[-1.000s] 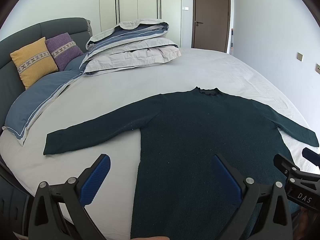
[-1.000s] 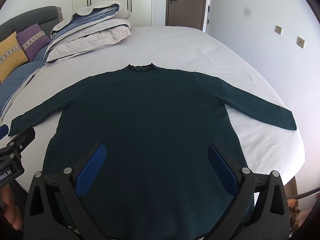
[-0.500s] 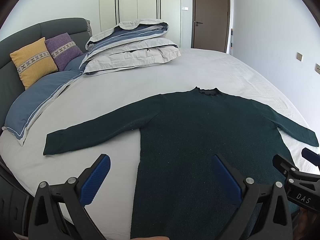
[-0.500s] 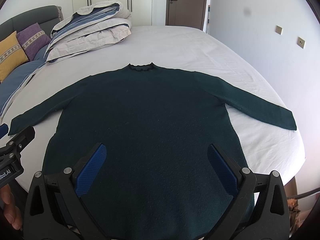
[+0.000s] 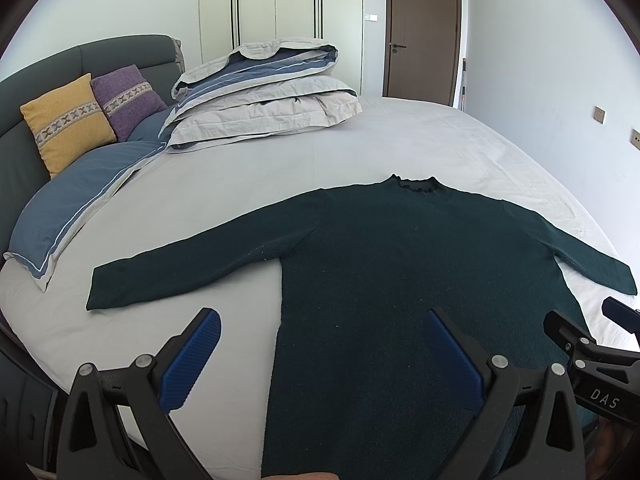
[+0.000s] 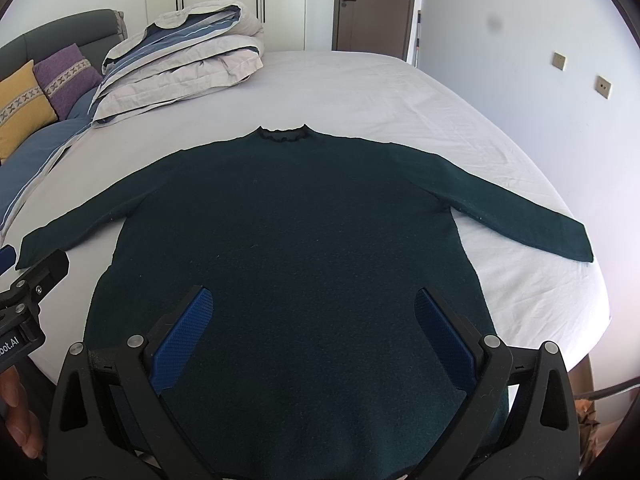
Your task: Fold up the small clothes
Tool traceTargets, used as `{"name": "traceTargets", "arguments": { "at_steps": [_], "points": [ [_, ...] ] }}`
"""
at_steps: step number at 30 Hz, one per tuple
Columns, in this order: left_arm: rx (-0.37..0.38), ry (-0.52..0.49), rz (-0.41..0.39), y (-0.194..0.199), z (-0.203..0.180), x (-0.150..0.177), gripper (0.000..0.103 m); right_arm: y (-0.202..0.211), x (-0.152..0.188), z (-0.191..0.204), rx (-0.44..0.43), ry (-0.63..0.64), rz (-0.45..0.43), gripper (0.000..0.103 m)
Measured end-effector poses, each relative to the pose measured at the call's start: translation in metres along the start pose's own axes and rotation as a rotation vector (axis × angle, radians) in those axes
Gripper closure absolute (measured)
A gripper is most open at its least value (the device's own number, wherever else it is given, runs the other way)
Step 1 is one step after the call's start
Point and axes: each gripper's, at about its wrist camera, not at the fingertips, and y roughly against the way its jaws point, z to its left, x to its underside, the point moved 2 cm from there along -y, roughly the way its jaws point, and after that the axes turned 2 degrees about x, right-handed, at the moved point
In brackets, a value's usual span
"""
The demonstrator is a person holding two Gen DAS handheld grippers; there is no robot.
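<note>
Fingers of left gripper [image 5: 320, 350] and right gripper [image 6: 314, 330] spread wide, holding nothing. Dark green sweater [image 6: 288, 248] lies flat on bed [image 6: 380, 92], sleeves out. Right gripper body reads "DAS".

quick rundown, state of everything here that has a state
sweater: unfolded, spread flat on the bed, both sleeves stretched out
left gripper: open, holding nothing, over the sweater's left edge
right gripper: open, holding nothing, over the sweater's lower body
duvet: folded, stacked near the headboard
door: shut
wardrobe: doors shut
yellow cushion: propped against the headboard
</note>
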Motion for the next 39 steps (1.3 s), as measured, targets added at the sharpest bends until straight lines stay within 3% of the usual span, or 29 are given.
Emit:
{"name": "traceTargets", "arguments": {
  "at_steps": [39],
  "points": [
    [0.017, 0.016, 0.006, -0.0026, 0.0041, -0.002, 0.0, -0.0065, 0.0029, 0.0055, -0.006, 0.012, 0.017, 0.0]
  ]
}}
